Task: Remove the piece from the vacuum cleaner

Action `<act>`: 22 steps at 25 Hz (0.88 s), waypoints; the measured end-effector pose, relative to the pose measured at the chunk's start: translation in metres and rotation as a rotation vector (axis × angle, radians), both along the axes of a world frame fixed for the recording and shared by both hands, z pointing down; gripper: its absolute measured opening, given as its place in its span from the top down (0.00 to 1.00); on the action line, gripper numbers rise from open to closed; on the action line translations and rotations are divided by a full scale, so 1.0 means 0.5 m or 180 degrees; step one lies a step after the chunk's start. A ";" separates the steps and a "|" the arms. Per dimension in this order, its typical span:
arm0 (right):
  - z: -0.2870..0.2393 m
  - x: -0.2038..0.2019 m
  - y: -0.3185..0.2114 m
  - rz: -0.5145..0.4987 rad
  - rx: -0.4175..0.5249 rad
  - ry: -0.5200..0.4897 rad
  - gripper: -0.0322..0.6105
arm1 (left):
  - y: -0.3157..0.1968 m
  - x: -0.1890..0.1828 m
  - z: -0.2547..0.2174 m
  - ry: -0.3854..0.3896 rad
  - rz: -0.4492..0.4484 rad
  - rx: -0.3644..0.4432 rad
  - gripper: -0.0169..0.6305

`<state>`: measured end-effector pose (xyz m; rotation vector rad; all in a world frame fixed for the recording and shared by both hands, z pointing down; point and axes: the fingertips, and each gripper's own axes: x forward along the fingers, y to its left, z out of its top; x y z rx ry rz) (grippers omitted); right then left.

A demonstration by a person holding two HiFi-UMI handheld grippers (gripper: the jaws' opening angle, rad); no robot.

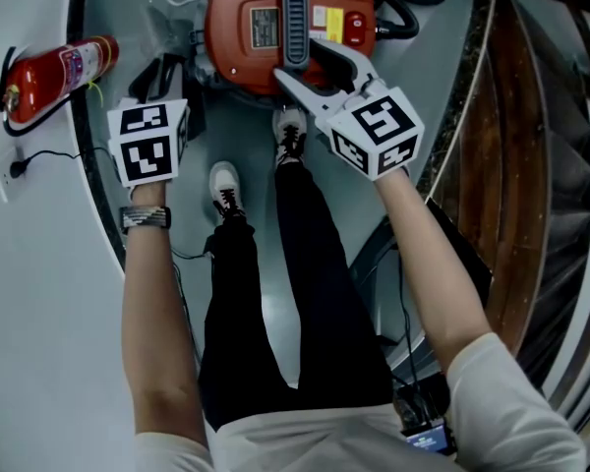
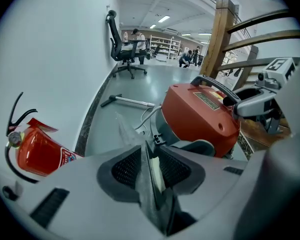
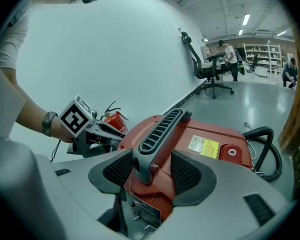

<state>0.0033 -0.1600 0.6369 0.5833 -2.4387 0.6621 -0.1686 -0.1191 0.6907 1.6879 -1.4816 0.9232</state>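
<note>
Right gripper (image 3: 152, 156) is clamped on the near end of the handle (image 3: 160, 129), one pad on each side, and that pins the vacuum (image 1: 238, 28) to the floor. Good anchor! Over on the other side, the left gripper (image 2: 149, 153) sits just off the vacuum's left flank. Its jaws are nearly together, pinching a thin flat piece (image 2: 155, 179) edge-on, grey with a cream layer. From this angle it's hard to say whether that piece is fully free of the body. There's a wisp of clear film poking up past the tips too. So how to play it from here: the right should bear down on the handle so the drum can't roll or tip. The left should draw the piece straight away from the vacuum, along its own plane. No twisting, because something this thin could buckle or slip off the pads. The pull path toward the extinguisher (image 1: 59, 72) looks open, with the hose well over on the far side.
</note>
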 end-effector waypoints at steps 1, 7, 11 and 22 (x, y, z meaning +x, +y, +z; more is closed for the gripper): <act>0.000 0.000 0.000 -0.0005 -0.0001 -0.0001 0.57 | 0.001 -0.001 0.003 -0.0024 -0.0009 -0.0017 0.81; 0.000 0.000 -0.001 -0.0018 0.0001 -0.0011 0.58 | 0.001 0.000 0.009 -0.0104 -0.0057 -0.0079 0.92; -0.001 0.001 0.000 -0.0026 -0.0011 -0.0002 0.57 | 0.002 -0.002 0.005 -0.0005 -0.0290 -0.0050 0.93; 0.000 0.000 0.000 -0.0056 -0.0019 0.0020 0.57 | 0.007 -0.016 0.006 0.0253 -0.0773 0.0041 0.93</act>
